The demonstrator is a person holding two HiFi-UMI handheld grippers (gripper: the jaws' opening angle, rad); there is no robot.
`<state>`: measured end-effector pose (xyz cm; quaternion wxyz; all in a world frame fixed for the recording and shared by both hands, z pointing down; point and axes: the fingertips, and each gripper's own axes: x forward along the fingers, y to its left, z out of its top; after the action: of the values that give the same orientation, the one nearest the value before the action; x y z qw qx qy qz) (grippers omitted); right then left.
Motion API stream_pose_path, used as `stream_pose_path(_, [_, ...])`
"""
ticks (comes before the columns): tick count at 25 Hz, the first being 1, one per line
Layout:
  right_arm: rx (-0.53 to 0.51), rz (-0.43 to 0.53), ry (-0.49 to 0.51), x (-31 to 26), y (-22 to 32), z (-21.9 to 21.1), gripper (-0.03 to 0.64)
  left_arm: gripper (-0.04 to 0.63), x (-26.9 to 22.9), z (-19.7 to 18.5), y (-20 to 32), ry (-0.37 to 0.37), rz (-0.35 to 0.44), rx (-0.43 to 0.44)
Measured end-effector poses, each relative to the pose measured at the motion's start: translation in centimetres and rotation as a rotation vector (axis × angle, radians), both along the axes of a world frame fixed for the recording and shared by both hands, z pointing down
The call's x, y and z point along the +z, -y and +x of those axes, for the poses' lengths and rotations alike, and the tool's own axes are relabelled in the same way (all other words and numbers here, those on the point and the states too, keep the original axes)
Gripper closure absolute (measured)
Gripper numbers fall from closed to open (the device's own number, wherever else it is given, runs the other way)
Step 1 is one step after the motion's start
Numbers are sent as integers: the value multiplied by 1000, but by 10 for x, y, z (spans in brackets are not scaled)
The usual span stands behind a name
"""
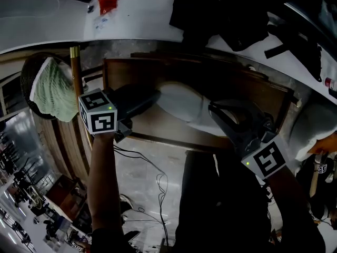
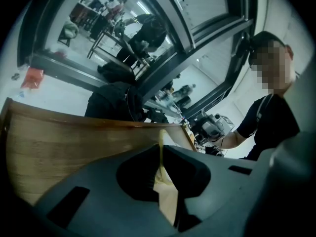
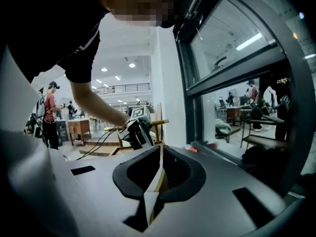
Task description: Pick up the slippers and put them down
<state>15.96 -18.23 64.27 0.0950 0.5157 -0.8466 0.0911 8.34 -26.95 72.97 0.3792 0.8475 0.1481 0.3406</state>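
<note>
Pale slippers [image 1: 181, 107] lie on a brown wooden tabletop [image 1: 158, 128] in the head view; I cannot tell one from the other there. My left gripper [image 1: 155, 98] reaches in from the left and is shut on a slipper's edge. The left gripper view shows its jaws [image 2: 162, 157] pinching a thin pale-yellow slipper edge [image 2: 167, 191]. My right gripper [image 1: 215, 109] comes in from the right. Its jaws [image 3: 160, 164] are shut on a thin white slipper edge with a yellow rim [image 3: 152, 199]. The left gripper's marker cube [image 3: 138, 113] shows beyond them.
A green-and-white cloth [image 1: 50, 88] hangs on a dark round frame at the left, beside a wooden pole [image 1: 75, 67]. Cables [image 1: 152, 178] trail on the floor below the table. A white sill [image 1: 137, 15] with a dark garment [image 1: 221, 15] runs behind it.
</note>
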Motion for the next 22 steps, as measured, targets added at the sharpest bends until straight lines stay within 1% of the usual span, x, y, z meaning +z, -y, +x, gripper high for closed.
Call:
stream_pose_path(6, [22, 17, -43, -34, -12, 2, 586, 565, -40, -7, -9, -39, 7, -52])
stream_pose_path(11, [54, 7, -75, -66, -22, 14, 586, 565, -66, -7, -15, -73, -23, -103])
stream_pose_path(16, [66, 16, -105, -96, -22, 25, 586, 566, -90, -7, -16, -118, -92, -164])
stream_pose_path(20, [114, -14, -78, -113, -26, 34, 586, 566, -103, -12, -21, -163, -173, -209])
stream_pose_path(22, [137, -10, -79, -122, -26, 40, 586, 566, -110, -14, -19, -190, -215, -245])
